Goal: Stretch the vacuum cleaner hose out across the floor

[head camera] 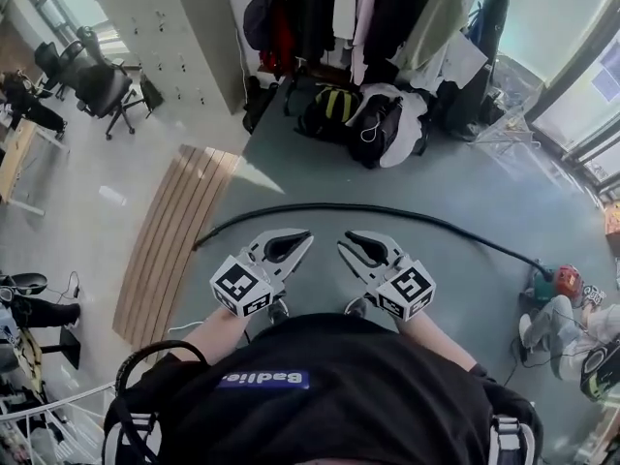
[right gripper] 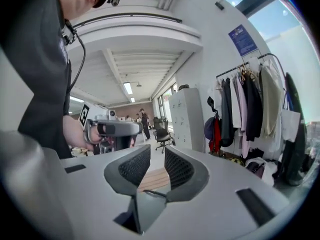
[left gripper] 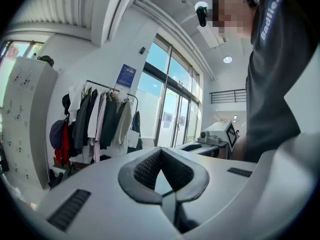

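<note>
- Already spread in a shallow arc in the head view: long black flexible vacuum hose (head camera: 387,209) on the grey-green floor (head camera: 320,174), one end near the slatted wooden panel (head camera: 174,235), the other by the red-and-green vacuum cleaner body (head camera: 559,281). Grey left gripper (head camera: 295,239) and grey right gripper (head camera: 353,239) held side by side at chest height, well above the hose, touching nothing.
- Left gripper view: left gripper (left gripper: 161,153) pinched tip to tip, empty. Beyond it only a rack of hanging coats (left gripper: 100,116) and windows. No hose here.
- Right gripper view: right gripper (right gripper: 156,154) parted by a narrow slot, nothing in it, with the wooden panel (right gripper: 152,180) showing through the gap.
- Judged nearly finished. To straighten the remaining bow well: reopen the left jaws, lower to the panel-side end, grip squarely, then pull slowly away from the cleaner, low to the floor, without dragging the machine.
</note>
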`<state>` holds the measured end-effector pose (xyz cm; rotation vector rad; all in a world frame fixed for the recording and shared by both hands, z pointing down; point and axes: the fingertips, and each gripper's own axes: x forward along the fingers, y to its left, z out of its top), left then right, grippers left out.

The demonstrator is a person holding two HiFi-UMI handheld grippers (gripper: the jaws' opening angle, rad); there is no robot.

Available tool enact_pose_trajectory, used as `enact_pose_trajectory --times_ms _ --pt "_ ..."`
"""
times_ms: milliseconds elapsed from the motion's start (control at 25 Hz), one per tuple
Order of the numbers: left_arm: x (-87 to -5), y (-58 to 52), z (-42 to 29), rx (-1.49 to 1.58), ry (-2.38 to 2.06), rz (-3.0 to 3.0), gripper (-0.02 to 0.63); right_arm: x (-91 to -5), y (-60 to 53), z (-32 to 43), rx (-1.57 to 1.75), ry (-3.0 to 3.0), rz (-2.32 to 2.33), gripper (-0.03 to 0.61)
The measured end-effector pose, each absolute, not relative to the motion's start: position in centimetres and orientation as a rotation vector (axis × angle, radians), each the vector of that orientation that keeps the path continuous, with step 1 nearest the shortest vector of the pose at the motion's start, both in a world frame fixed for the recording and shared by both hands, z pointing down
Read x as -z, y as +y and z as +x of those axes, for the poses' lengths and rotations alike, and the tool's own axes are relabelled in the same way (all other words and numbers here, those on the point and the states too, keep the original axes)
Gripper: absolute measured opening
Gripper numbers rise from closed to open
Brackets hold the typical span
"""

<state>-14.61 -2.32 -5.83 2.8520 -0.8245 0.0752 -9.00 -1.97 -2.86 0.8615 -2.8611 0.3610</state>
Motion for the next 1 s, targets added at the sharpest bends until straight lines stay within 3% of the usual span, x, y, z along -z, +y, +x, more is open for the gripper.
enact_pose_trajectory --times_ms 240,1000 --pt "8.1 0.4 -12.3 -0.062 -0.796 2.963 0.008 7.4 1.1 -9.5 -0.369 -2.988 0.864 0.028" --pt "10.2 3.5 -11.9 -0.001 -0.826 2.955 0.008 9.9 4.4 -9.6 -0.265 -3.034 0.840 0.005"
